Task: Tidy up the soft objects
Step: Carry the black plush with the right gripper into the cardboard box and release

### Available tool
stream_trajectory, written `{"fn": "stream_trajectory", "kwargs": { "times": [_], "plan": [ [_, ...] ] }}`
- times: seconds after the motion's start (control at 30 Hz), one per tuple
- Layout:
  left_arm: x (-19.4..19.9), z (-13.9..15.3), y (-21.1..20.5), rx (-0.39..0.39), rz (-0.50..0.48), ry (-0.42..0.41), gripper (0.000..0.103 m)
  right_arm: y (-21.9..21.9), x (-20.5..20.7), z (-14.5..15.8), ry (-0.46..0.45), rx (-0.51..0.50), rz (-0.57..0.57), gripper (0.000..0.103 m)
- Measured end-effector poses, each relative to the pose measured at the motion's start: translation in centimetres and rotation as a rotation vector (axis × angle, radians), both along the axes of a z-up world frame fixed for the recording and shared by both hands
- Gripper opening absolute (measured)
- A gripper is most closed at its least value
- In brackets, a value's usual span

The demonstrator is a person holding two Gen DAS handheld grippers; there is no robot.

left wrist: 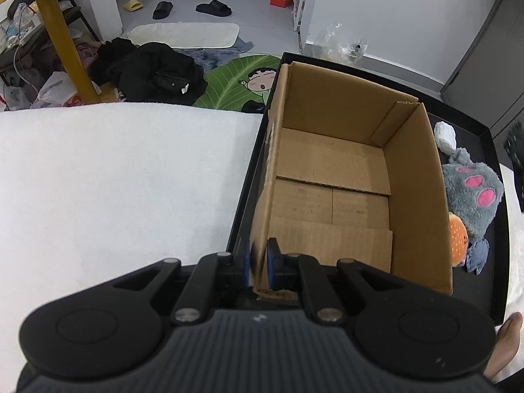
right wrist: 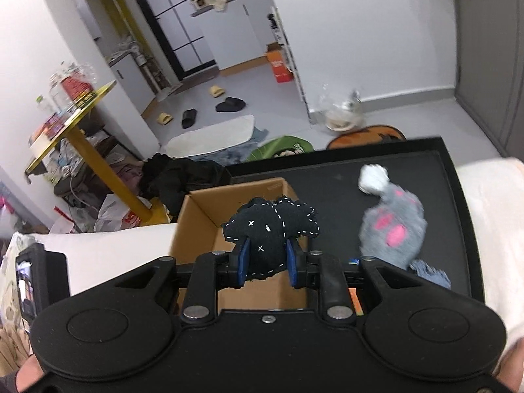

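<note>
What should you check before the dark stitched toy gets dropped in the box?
1. Right gripper jaws squeezing the dark stitched toy: ok.
2. Left gripper jaws pinching the cardboard box wall to steady it: ok.
3. Box has nothing in it, room for the toy: ok.
4. Toy right above the opening: cannot tell, it looks near the box's front edge.
5. Grey plush lying clear on the black tray: ok.

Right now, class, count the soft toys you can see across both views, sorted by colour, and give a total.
Dark navy stitched toy, held in the right gripper: 1
Grey plush with pink pads: 1
Orange spotted toy: 1
Blue-grey fabric toy: 1
White soft lump: 1
Total: 5
</note>
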State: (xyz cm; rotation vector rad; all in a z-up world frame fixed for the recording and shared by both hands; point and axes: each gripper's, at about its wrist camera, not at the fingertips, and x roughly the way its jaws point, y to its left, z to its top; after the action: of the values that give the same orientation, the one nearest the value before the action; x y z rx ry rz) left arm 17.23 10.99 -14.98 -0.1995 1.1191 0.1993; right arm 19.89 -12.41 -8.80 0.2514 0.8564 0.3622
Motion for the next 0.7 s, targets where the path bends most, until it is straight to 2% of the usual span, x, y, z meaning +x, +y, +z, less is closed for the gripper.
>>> {"fn": "stream_trajectory", "kwargs": {
  "times": [0.53, 0.63, 0.67, 0.7],
  "plan": [
    [-0.2, -0.3, 1.8, -0.065, 0.065, -0.035, 0.011, 7.0, 2.0, -1.6, 0.062, -0.060, 0.120, 0.028],
    [-0.3, -0.3, 1.8, -0.068, 0.065, -0.040, 0.011, 7.9, 2.4, -1.4, 0.049, -0.043, 0.127, 0.037],
    [-0.4, -0.4, 1.8, -0.069, 0.063, -0.040, 0.011, 8.0, 2.5, -1.3, 0.040, -0.038, 0.128, 0.047],
    [-0.4, -0.4, 1.8, -0.070, 0.063, -0.039, 0.011, 8.1, 2.6, -1.2, 0.036, -0.039, 0.129, 0.051]
  ]
}}
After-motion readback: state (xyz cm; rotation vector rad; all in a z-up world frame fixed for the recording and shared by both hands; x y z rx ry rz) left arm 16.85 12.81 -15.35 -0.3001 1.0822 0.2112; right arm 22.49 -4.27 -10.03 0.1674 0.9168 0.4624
